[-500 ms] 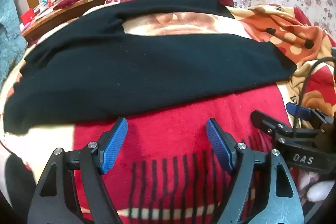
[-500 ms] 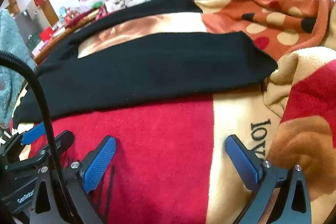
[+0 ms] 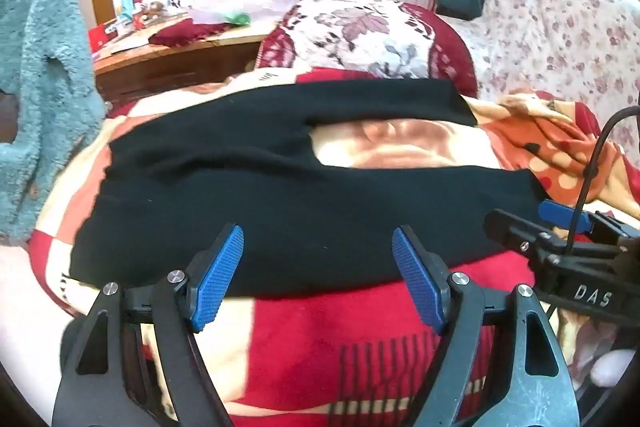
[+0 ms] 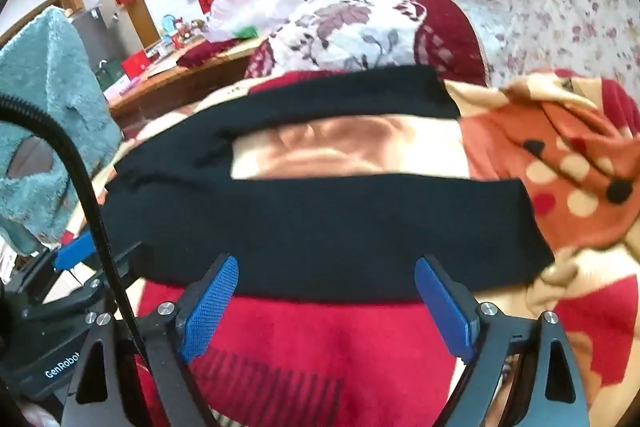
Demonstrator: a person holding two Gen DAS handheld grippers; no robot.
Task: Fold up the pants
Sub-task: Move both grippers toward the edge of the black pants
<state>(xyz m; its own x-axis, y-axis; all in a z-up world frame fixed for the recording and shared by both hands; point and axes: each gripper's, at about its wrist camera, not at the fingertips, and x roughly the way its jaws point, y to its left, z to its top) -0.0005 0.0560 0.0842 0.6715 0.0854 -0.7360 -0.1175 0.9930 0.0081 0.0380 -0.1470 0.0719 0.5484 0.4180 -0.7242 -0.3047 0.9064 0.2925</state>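
The left claw [image 3: 318, 247] stood wide apart, gripping nothing, its blue pads [image 3: 218, 277] at the near edge of the black pants [image 3: 280, 199]; the right claw [image 4: 326, 277], likewise spread and empty, hovered alongside; ahead of both, the pants lay flat, legs parted, on a red patterned blanket [image 4: 340, 347].

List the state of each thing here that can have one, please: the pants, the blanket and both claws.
Black knit pants: spread flat, unfolded, legs apart.
Red and cream fleece blanket: lying under the pants, bunched at the right.
Left claw: open, holding nothing, at the near leg's edge.
Right claw: open, holding nothing, at the same edge.
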